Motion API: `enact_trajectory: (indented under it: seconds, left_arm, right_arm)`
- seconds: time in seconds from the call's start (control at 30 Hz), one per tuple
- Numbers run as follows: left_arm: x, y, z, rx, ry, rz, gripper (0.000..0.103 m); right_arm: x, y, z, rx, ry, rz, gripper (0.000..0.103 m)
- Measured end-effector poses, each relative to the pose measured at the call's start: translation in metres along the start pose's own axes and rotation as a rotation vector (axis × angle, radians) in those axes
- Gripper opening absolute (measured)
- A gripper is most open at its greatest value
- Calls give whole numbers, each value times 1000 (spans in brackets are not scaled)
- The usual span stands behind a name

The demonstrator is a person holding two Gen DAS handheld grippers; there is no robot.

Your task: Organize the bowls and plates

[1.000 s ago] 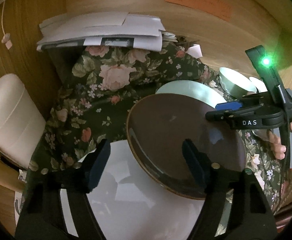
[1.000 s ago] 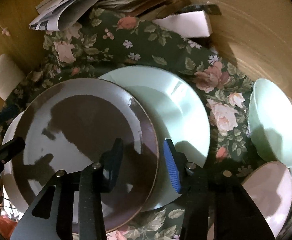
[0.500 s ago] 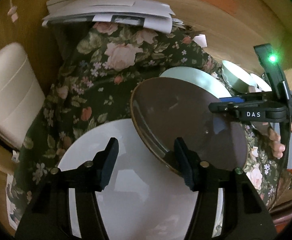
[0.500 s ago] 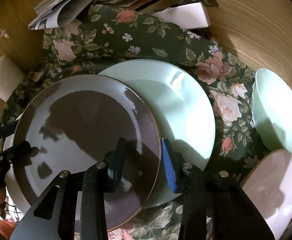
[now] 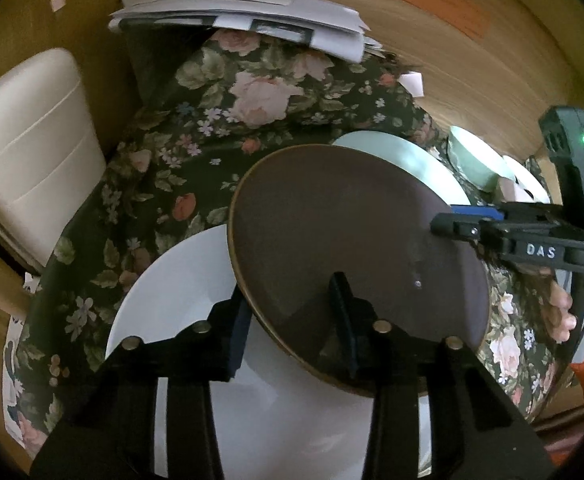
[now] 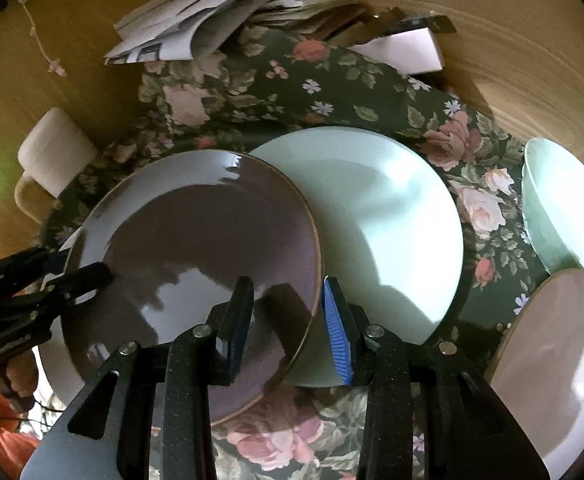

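Two claws meet on one brown plate (image 5: 352,232) above a surface draped in a dark floral cloth (image 5: 180,152). We see the right claw (image 6: 287,292) pinching the plate's right rim, its black finger on the glazed face and its blue pad (image 6: 336,332) outside the edge. The left claw (image 5: 288,296) straddles the opposite rim, one finger lying on the face and the other at the edge. Its jaws have just been closing with the rim between them, and we cannot tell whether the pads press yet. The brown plate sits tilted, overlapping a white plate (image 5: 180,300) on its left and the edge of a pale green plate (image 6: 380,220) on its right. Farther right are a green bowl (image 6: 564,216) and, nearer us, a pinkish bowl (image 6: 552,360). Loose papers (image 5: 232,12) are heaped at the cloth's far end.
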State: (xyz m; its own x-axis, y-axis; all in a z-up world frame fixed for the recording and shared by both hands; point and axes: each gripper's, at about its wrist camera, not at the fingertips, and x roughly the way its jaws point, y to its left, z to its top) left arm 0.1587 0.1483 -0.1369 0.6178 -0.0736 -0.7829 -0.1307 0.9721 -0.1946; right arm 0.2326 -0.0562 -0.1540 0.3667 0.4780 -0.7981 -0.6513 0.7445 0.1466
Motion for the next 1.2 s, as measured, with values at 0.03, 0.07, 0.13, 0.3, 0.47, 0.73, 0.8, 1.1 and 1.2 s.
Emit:
enact_trajectory:
  seconds: [0.03, 0.07, 0.13, 0.3, 0.47, 0.73, 0.8, 1.1, 1.2]
  left_arm:
    - [0, 1, 0, -4, 0, -2, 39]
    - [1, 2, 0, -4, 0, -2, 39]
    - [3, 4, -1, -8, 3, -1, 40]
    - [3, 6, -1, -17, 14, -3, 40]
    - [2, 3, -1, 13, 6, 15, 40]
    - [3, 5, -1, -36, 0, 2, 40]
    - [2, 5, -1, -46, -7, -7, 40]
    - [-4, -6, -3, -49, -39, -32, 40]
    - [-7, -9, -3, -48, -51, -43, 40]
  right_arm:
    - [-1, 3, 1, -6, -1, -2, 33]
    - [0, 4, 0, -10, 2, 2, 33]
    - [8, 4, 8, 5, 20, 31, 33]
    - [16, -1, 14, 61, 7, 80, 33]
    - [15, -2, 12, 75, -14, 78, 32]
    - [6, 2, 8, 51, -52, 36, 32]
    - [4, 0, 7, 60, -51, 39, 32]
    - [-12, -9, -4, 88, -80, 33, 32]
    - [-19, -11, -8, 93, -93, 33, 32]
